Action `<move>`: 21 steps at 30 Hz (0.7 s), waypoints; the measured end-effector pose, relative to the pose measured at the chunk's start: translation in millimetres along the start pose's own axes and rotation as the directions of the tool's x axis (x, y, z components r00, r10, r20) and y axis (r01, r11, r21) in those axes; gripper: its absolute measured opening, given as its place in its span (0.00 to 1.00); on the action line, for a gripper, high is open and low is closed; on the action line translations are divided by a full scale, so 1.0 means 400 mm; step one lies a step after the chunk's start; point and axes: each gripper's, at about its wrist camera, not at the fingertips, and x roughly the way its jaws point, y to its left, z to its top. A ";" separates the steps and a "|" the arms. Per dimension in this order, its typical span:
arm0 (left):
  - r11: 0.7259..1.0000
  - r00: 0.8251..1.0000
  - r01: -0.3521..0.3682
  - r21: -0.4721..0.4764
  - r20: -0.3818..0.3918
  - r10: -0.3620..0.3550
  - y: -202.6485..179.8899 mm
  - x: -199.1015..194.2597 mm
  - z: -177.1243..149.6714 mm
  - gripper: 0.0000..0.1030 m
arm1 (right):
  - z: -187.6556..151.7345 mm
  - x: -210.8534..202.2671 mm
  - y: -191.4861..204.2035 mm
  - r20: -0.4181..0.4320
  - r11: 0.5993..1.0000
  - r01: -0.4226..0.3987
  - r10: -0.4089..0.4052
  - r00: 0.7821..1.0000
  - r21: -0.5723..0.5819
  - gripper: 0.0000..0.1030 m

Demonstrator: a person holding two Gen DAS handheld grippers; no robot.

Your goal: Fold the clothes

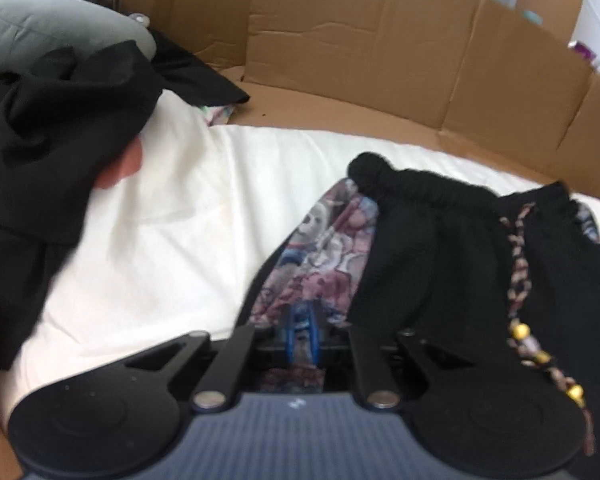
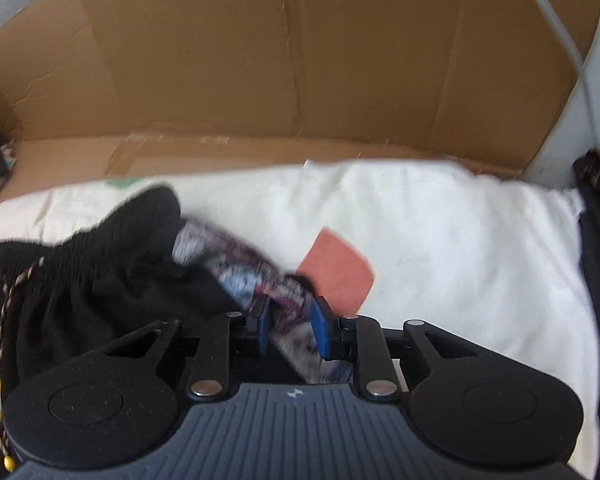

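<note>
while both grippers, left gripper (image 1: 302, 326) and right gripper (image 2: 290, 330), pinch the shorts (image 1: 440, 248) narrowly, the beaded drawstring (image 1: 520, 264) could snag; thin fabric might slip free

The left gripper (image 1: 301, 328) is seen low at centre of its view, its blue pads pressed nearly together on a patterned fabric panel. The right gripper (image 2: 290, 326) is placed low at centre too, its blue pads (image 2: 321, 328) set slightly apart with patterned cloth pinched between them.
</note>
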 end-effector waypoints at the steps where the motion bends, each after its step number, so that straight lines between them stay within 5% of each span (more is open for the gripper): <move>1: 1.000 1.000 -0.012 -0.002 -0.002 0.012 -0.001 -0.003 0.007 0.03 | 0.009 -0.012 0.003 0.024 1.000 -0.009 0.009 1.000 -0.003 0.30; 6: 1.000 0.997 -0.013 0.011 0.074 0.012 -0.004 -0.060 0.026 0.11 | 0.043 -0.017 0.019 0.037 0.995 -0.052 0.055 0.998 -0.080 0.48; 12: 1.000 0.996 0.011 0.014 0.090 -0.012 -0.019 -0.037 0.059 0.35 | 0.052 0.012 0.054 0.006 0.989 -0.066 0.067 0.998 -0.131 0.48; 21: 0.998 0.997 0.056 0.033 0.044 -0.057 -0.056 0.054 0.117 0.49 | 0.060 0.074 0.114 -0.034 0.961 -0.069 0.063 0.997 -0.266 0.59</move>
